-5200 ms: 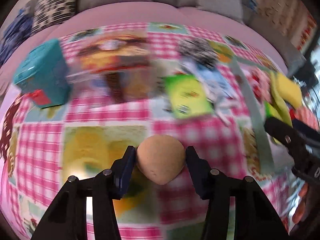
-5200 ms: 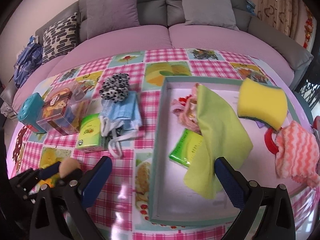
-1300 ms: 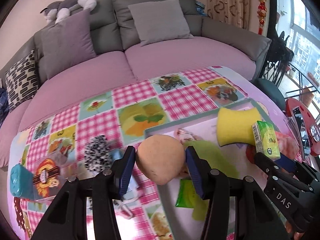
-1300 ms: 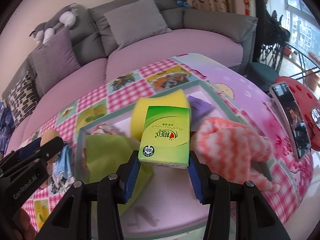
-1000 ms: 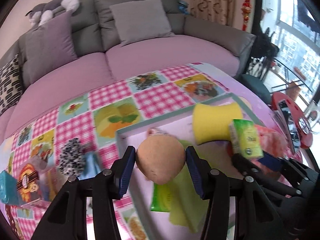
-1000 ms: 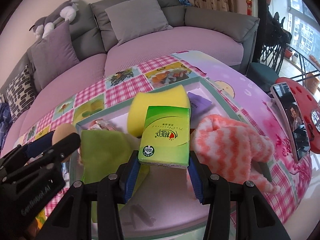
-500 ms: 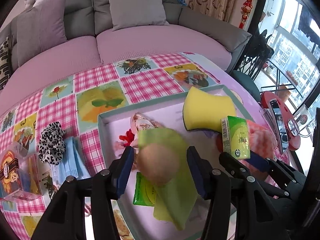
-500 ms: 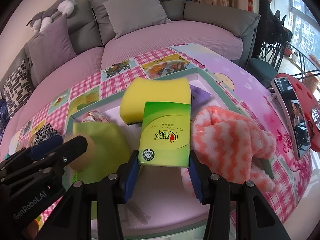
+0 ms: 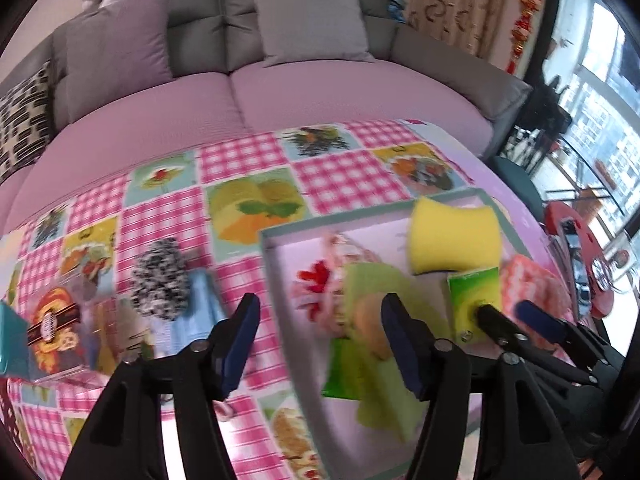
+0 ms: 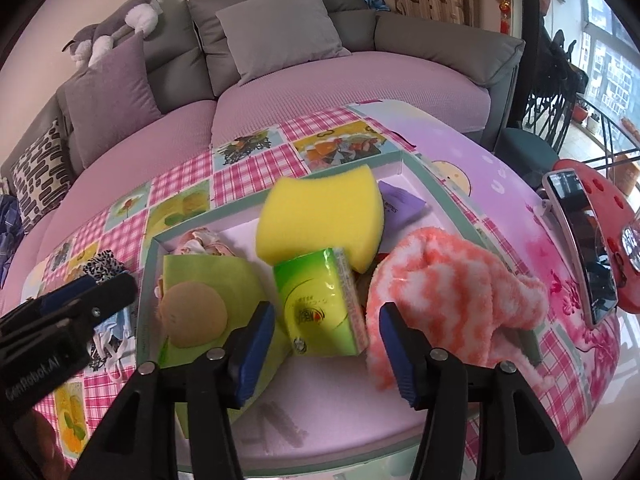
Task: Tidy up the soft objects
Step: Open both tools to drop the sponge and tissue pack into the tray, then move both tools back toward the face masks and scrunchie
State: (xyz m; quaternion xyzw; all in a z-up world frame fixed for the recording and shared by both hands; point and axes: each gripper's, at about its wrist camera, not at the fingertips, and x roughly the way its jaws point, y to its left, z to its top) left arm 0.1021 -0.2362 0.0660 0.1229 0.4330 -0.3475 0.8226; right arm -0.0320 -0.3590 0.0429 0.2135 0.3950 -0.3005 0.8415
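"GenRobot.AI" is printed on the left tool (image 10: pixel 86 294) body.

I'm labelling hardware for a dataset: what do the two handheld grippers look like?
Both the left gripper and right gripper have black angular plastic arms with silver screws and blue finger pads. The left's side carries white "GenRobot.AI" lettering. No cables or sleeves show.

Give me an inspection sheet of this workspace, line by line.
Surface: table with pink checked cloth.
Job's things: tray holds tan puff on green cloth, tissue pack, yellow sponge, pink striped towel.
Clutter: leopard scrunchie, blue cloth, snack box outside tray.
Grippers: left gripper open, empty; right gripper open, empty.
Cables: nothing seen.
Surroundings: sofa, cushions, plush toy.
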